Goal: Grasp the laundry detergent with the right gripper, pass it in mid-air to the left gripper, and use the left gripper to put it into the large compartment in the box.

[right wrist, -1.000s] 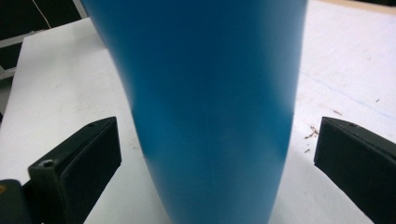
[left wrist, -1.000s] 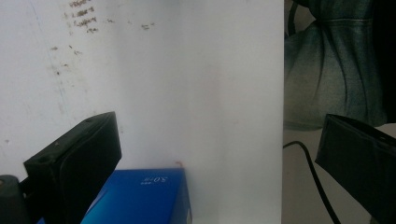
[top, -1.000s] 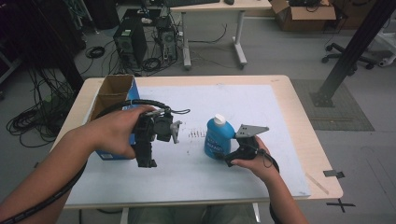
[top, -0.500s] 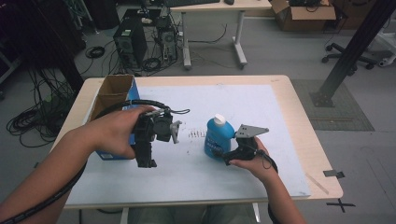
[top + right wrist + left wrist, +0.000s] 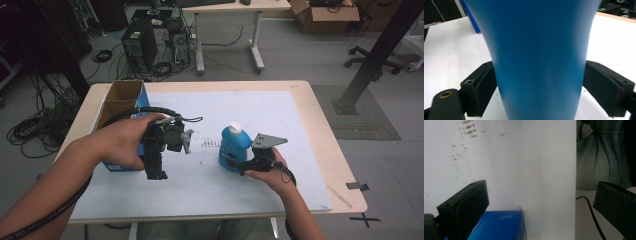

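Now right gripper [image 5: 239, 167] fingers closing, seemingly touching blue bottle [image 5: 234, 148], left gripper [image 5: 156, 176] fingers apart.

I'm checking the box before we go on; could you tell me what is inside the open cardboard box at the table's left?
The cardboard box stands open-topped, showing brown inner walls; I can make out nothing inside. Its near end is covered by the left hand.

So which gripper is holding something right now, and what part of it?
The right gripper has just been closing on the blue bottle, its jaws on the lower body's two sides. The left gripper is open and holds nothing.
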`<state>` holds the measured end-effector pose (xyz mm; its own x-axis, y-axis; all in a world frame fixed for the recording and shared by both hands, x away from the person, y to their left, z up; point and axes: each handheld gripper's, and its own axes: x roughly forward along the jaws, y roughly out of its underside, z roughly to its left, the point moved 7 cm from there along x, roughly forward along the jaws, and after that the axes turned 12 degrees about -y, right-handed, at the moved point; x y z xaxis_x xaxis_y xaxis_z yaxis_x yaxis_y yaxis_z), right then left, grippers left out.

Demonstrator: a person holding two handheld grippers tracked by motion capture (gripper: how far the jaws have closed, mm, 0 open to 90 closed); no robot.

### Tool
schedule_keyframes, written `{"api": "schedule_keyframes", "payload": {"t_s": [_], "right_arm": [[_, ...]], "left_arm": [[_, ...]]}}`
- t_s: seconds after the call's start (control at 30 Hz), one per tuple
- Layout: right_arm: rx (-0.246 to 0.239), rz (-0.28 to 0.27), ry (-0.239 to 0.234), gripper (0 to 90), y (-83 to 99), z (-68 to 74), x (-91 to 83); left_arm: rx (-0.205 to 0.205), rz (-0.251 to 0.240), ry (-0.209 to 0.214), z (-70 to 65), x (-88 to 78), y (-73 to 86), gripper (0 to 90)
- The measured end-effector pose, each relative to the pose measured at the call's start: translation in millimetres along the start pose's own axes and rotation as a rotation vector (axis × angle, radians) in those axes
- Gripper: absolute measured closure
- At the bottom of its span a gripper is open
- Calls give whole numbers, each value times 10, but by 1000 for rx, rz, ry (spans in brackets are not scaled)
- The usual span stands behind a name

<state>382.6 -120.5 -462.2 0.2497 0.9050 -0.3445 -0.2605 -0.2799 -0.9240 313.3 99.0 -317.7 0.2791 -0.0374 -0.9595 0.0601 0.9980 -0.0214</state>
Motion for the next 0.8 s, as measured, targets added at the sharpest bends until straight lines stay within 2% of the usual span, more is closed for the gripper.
{"api": "schedule_keyframes", "payload": {"t_s": [0.8], "right_arm": [[-37,-27,25,300,5,0,38]], "left_arm": [[-5,-2,-7,12,12,10,4]]}}
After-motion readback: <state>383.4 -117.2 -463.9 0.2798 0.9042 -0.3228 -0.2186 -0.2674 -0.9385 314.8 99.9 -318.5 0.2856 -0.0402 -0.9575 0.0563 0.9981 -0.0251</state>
